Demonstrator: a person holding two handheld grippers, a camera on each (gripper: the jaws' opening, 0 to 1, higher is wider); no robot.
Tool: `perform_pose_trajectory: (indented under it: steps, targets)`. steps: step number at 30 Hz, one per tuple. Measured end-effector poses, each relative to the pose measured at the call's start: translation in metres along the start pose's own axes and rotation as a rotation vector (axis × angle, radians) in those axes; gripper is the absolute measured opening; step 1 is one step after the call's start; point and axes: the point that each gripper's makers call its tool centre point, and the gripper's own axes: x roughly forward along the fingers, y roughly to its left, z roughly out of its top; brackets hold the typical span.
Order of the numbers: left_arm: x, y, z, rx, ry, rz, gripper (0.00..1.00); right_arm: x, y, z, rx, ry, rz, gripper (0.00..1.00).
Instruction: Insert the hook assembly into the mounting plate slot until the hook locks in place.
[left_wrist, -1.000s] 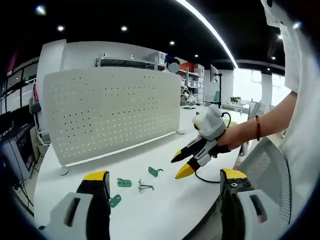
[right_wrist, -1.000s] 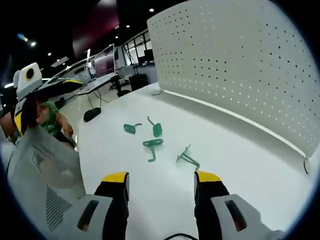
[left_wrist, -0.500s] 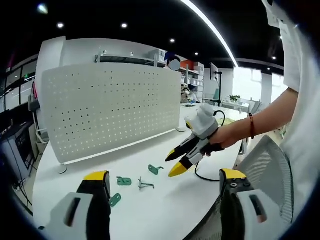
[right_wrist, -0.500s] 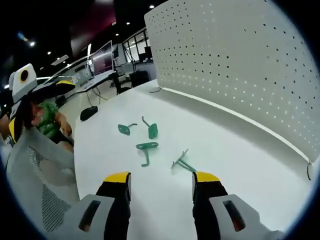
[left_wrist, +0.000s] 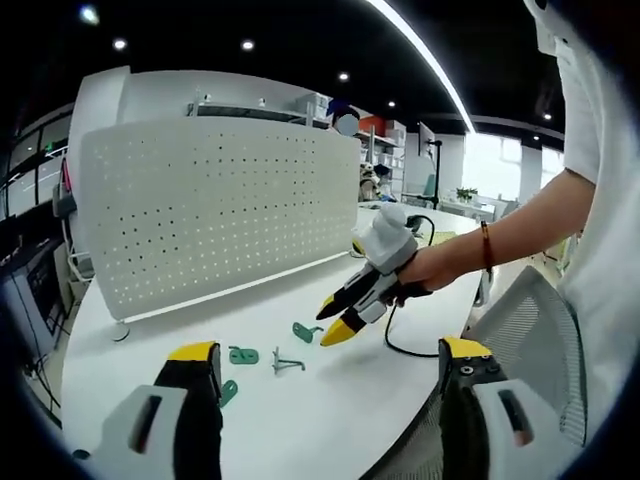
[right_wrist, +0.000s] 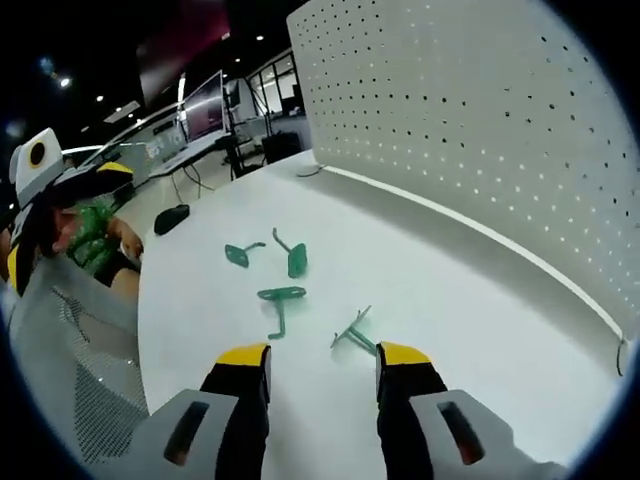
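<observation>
Hooks (right_wrist: 280, 300) lying loose on table (right_wrist: 440, 290), at 12 o'clock off right gripper (right_wrist: 320, 358), jaws wide, empty. Left gripper (left_wrist: 325, 352) wide too, empty. Pegboard (right_wrist: 470, 130) upright at 1 o'clock. Best lowered straight, centred over wire hook (right_wrist: 352, 333), pinching the shank.

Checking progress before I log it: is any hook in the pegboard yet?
No. All four green hooks lie loose on the white table, in front of the pegboard.

Dark ceiling (left_wrist: 250, 30) with spotlights above white office shelving (left_wrist: 260, 112).
</observation>
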Motion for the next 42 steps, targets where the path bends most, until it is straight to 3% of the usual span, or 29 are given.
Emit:
perform_pose_trajectory:
  steps: [22, 35, 42]
  targets:
    - [0.002, -0.001, -0.01, -0.022, 0.028, -0.009, 0.91, 0.022, -0.011, -0.007, -0.008, 0.048, 0.016, 0.36]
    - [0.004, -0.002, -0.012, -0.031, 0.031, -0.016, 0.9, 0.025, -0.007, -0.008, -0.056, 0.063, 0.022, 0.24]
    - [0.004, -0.002, -0.013, -0.032, 0.033, -0.02, 0.89, 0.026, -0.007, -0.016, -0.066, 0.092, 0.012, 0.13]
